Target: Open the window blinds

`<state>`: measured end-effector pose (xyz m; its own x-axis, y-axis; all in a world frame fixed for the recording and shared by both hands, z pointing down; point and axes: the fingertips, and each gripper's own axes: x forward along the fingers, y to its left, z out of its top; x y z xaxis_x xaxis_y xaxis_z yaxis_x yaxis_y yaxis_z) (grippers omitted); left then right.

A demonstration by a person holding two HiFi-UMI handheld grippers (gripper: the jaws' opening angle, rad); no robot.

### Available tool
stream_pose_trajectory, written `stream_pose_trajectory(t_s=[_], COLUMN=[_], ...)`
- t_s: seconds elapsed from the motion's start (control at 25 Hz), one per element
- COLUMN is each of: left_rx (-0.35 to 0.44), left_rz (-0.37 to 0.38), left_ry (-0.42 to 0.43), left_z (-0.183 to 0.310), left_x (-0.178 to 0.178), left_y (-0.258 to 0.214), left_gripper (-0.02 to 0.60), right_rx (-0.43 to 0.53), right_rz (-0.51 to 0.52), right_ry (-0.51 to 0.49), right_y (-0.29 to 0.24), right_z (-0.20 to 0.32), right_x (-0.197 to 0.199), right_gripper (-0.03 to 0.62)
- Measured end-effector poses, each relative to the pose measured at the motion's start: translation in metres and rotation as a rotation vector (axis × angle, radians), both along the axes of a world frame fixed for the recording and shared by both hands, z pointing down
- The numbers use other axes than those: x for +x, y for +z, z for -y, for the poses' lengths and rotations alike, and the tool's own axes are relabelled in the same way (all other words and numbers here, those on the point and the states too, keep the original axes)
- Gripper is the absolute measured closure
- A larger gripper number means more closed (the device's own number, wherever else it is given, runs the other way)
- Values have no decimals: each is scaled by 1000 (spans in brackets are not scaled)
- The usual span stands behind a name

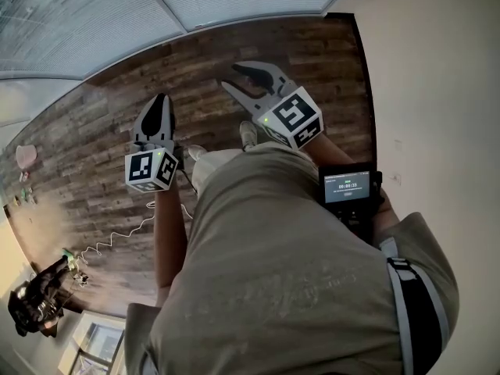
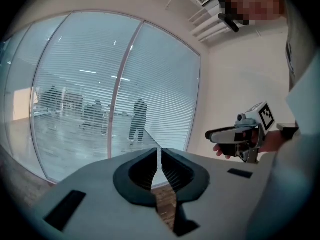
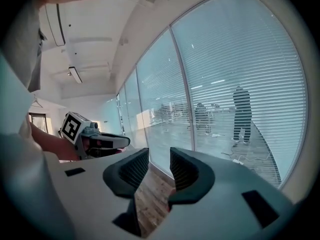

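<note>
The window blinds (image 1: 86, 18) hang lowered over tall glass panes, slats roughly level, with the scene outside showing through. In the left gripper view the blinds (image 2: 85, 94) fill the window ahead; in the right gripper view the blinds (image 3: 240, 69) run off to the right. My left gripper (image 1: 158, 104) is shut with nothing between its jaws (image 2: 159, 156). My right gripper (image 1: 233, 77) is open and empty (image 3: 159, 166). Both point toward the window over the wood floor, short of the blinds and touching nothing. Each sees the other: the right gripper (image 2: 212, 134), the left gripper (image 3: 124, 142).
A dark wood plank floor (image 1: 312, 61) lies below. A white wall (image 1: 437, 69) stands on the right. A white coiled cable (image 1: 117, 237) and a black bag (image 1: 35, 299) lie at the lower left. A small screen device (image 1: 348, 187) hangs at my chest. My shoes (image 1: 248, 133) show below the grippers.
</note>
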<state>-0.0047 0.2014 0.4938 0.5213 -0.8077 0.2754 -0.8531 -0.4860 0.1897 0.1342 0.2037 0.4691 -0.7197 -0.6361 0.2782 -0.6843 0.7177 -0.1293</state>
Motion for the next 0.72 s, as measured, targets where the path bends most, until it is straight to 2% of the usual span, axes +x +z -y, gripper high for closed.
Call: stream_pose_trajectory(t_s=[0.36,0.64,0.72], left_rx=[-23,-30,-35], left_rz=[-23,-34,-37], left_ry=[3,55,80], left_z=[-10,-16,-12], left_x=[7,34,21], left_y=[9,1,-3], left_gripper=[563,560,558], right_rx=[-9,16,12], right_rz=[-51,-38,-38], right_ry=[-2,12,15], right_y=[8,-7,-10], right_z=[-4,-3,3], right_x=[-3,2,-17], right_gripper=[468,468,468])
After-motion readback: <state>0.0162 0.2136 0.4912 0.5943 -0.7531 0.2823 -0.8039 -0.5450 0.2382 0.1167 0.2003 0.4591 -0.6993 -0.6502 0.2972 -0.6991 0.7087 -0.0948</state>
